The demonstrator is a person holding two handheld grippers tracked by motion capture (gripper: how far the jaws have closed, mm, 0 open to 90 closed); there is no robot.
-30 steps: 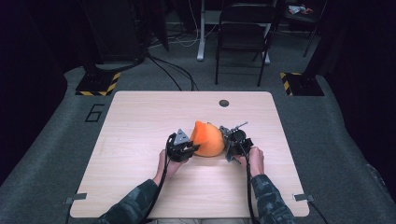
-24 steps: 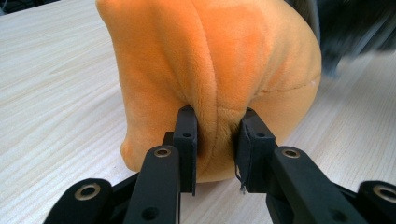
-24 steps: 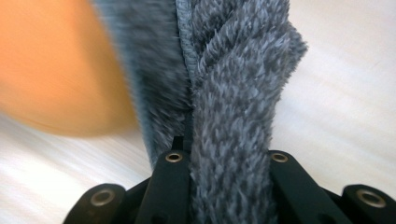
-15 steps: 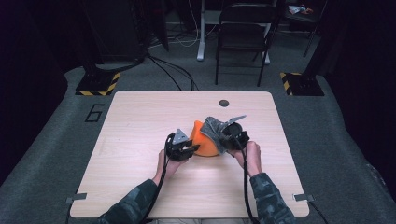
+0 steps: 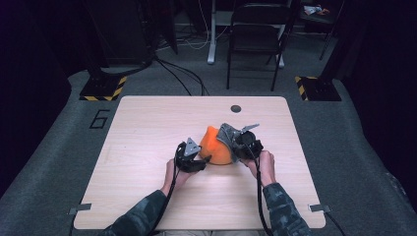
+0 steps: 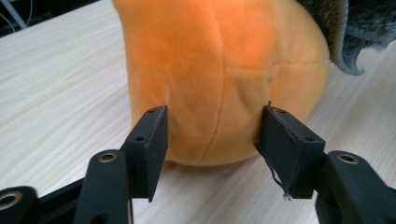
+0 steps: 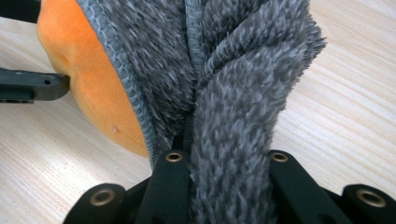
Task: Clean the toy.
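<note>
Grey fleece cover going on an orange plush toy

Right tool [image 7: 224, 154] grips the grey fleece cover [image 7: 233, 70]; left tool [image 6: 212, 135], jaws just widening, straddles the orange plush toy [image 6: 219, 70].

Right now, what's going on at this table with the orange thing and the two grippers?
A person at a wooden table works an orange plush toy with two handheld grippers. The right gripper is shut on a grey fuzzy cloth draped over the plush's far side. The left gripper has just been opening: its jaws stand either side of the plush's lower bulge, close against it without visibly squeezing.
</note>
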